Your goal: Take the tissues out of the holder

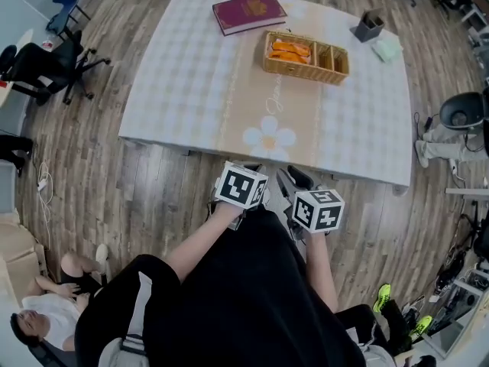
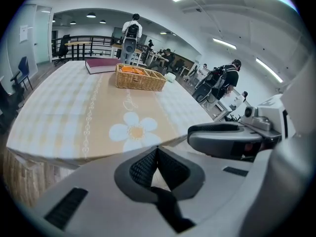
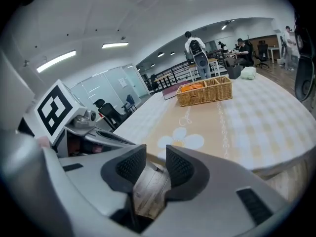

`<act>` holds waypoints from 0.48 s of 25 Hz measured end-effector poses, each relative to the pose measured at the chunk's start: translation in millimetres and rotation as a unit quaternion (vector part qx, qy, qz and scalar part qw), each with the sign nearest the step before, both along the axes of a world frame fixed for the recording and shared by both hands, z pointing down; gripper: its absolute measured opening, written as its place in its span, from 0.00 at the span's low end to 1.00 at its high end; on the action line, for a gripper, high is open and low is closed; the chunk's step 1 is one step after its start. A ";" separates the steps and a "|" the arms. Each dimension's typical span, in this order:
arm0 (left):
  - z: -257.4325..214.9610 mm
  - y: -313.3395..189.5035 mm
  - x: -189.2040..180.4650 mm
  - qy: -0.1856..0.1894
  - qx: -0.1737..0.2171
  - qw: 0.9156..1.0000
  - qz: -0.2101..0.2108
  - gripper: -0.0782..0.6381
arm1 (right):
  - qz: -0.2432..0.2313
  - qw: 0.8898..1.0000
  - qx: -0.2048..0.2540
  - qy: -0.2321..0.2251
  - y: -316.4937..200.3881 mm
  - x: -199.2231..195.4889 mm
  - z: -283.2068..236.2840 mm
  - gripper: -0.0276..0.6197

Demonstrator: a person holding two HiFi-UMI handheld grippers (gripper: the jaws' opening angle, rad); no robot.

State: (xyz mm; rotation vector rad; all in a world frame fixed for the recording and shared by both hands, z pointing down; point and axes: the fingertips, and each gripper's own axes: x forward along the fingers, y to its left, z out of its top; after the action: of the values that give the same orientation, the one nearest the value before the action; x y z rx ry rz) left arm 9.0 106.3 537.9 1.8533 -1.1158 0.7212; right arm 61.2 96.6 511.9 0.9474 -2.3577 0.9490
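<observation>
Where my arms are: both forearms reach forward from my body over the wooden floor (image 1: 153,197), stopping short of the near edge of the counter (image 1: 176,67); the two tools sit close side by side.
Left arm: my left forearm (image 1: 200,245) is bare and angled forward, the hand tucked under the left cube (image 1: 241,186).
Left hand-held gripper (image 2: 158,151): the pad tips meet in a point, closed on nothing; the counter's edge and the floor show past them.
Right arm: my right forearm (image 1: 322,272) runs straight ahead, the hand under the right cube (image 1: 318,209).
Right hand-held gripper (image 3: 156,166): the jaws stand partly apart with a clear gap; only floorboards show between the pads, so it holds nothing.
Task's thing: the dark holder (image 1: 369,26) stands near the counter's far right corner, well apart from both tools; I cannot make out what is in it. A pale green bundle (image 1: 387,49) lies just beside it.
Other things on the counter: a wicker basket (image 1: 302,69) with orange things (image 1: 289,50) in its left compartment sits mid-counter; a red book (image 1: 248,12) lies beyond it to the left.
Writing: both cubes carry black-and-white square markers; the book's cover has gold print and the cloth has pale script above its daisy (image 1: 270,137), both too small for me to read.
</observation>
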 end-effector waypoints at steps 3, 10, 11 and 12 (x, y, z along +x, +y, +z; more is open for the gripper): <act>-0.6 -20.9 7.6 -0.012 0.000 1.000 0.005 0.11 | 0.003 1.000 0.000 -0.006 -21.9 8.6 -1.3 0.24; 6.5 -44.3 12.0 -0.033 -0.014 0.999 -0.002 0.11 | -0.005 1.000 -0.013 -0.023 -57.6 13.0 4.6 0.24; 6.7 -46.3 9.8 -0.036 -0.016 0.999 -0.008 0.11 | -0.010 0.999 -0.017 -0.029 -61.0 10.7 5.0 0.24; 7.1 -47.7 7.7 -0.037 -0.019 0.999 -0.014 0.11 | -0.015 0.999 -0.020 -0.035 -63.6 8.4 5.2 0.24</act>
State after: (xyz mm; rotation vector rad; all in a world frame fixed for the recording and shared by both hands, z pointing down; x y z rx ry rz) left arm 16.7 58.7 545.0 1.7888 -1.1648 0.7953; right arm 69.6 32.9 517.1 0.8757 -2.3942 1.0293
